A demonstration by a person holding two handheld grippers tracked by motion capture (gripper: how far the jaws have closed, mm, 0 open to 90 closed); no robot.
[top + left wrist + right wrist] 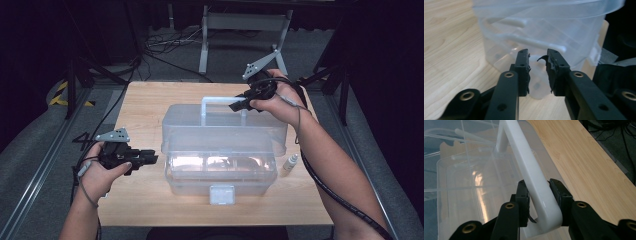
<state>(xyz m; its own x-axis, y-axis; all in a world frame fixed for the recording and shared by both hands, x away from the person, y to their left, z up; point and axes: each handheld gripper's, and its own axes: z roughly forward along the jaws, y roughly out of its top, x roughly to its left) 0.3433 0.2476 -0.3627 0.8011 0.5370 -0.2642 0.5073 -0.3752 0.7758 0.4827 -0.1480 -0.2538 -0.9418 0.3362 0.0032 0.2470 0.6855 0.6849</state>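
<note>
Handle [534,177] of the clear box [220,150] sits clamped in my right gripper [537,192]. My left gripper [537,65] hangs apart beside the box's left edge, over bare surface [145,100].

Wooden table [150,107] bearing clear plastic box [220,172], small bottle [289,164].

The left gripper [150,158] sits at the lower left of the high view, level, pointing toward frame centre, its jaws slightly parted on nothing. The right gripper [239,105] sits at upper centre-right, forearm stretched diagonally from the lower right corner, jaws clamped.
</note>
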